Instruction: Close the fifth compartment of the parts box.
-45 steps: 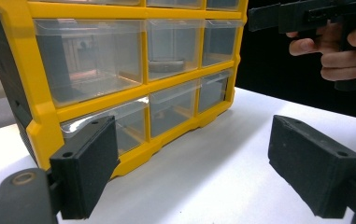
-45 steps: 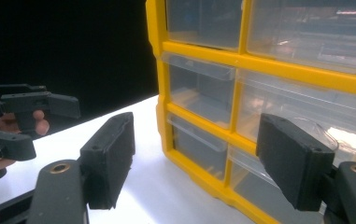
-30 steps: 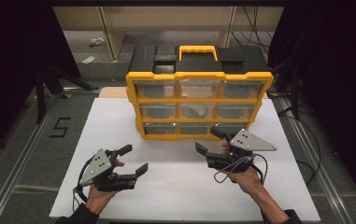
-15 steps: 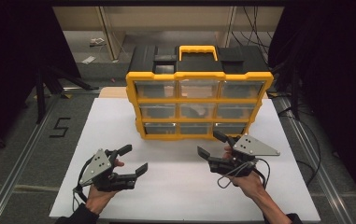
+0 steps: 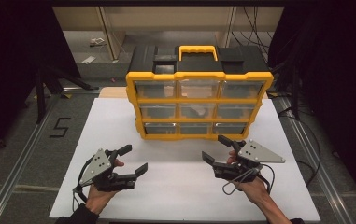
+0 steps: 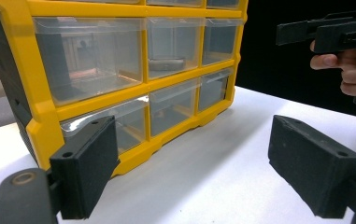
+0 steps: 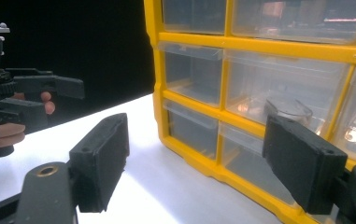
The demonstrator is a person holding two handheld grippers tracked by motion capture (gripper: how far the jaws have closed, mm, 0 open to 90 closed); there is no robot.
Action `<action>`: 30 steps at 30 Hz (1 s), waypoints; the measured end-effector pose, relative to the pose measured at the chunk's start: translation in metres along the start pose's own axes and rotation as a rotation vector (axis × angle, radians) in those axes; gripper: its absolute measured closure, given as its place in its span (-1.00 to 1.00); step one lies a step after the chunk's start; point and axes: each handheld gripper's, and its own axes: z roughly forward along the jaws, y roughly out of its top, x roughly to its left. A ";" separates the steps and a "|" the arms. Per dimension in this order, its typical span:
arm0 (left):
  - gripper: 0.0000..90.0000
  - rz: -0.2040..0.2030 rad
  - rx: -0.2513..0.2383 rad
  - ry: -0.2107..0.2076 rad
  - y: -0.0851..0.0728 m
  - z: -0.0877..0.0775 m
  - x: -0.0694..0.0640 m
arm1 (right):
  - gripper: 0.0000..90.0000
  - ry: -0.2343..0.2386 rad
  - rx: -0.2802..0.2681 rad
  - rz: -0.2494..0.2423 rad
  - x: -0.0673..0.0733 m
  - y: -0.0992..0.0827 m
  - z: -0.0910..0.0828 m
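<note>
Left gripper [image 5: 128,160]: down at the near left of the white worktop [image 5: 175,196], jaws spread wide, nothing in them. Well short of the box, just parked there.

Drawer box [image 5: 199,105]: yellow frame, clear drawers in three rows of three, black back with a yellow handle on top. It stands upright at the far middle of the worktop.

Which way it points: drawer fronts face the person, handle up. Long axis runs left to right across the worktop, pretty much square to its edge.

Middle drawer [image 5: 197,110]: looks like something dark lies inside, can't tell what.

Right gripper [image 5: 218,148]: near right, jaws wide too, empty. Its tips are close to the bottom right drawer [image 5: 230,128] but apart from it.

Progress: I'd say barely started. Every drawer looks shut and flush, nothing is out on the worktop, neither gripper touches the box.

Left to do: basically all of it. My guess is the right gripper goes in for a lower drawer.
</note>
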 end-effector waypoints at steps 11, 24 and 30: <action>-0.64 -0.001 0.002 0.000 0.000 0.000 0.000 | -0.48 -0.028 -0.010 0.005 -0.001 -0.008 -0.013; -0.65 0.000 0.002 0.002 0.000 0.000 0.000 | -0.55 -0.032 0.004 -0.001 0.005 -0.016 -0.020; -0.65 0.000 0.003 0.001 0.000 0.000 0.000 | -0.55 -0.032 0.008 -0.001 0.005 -0.018 -0.024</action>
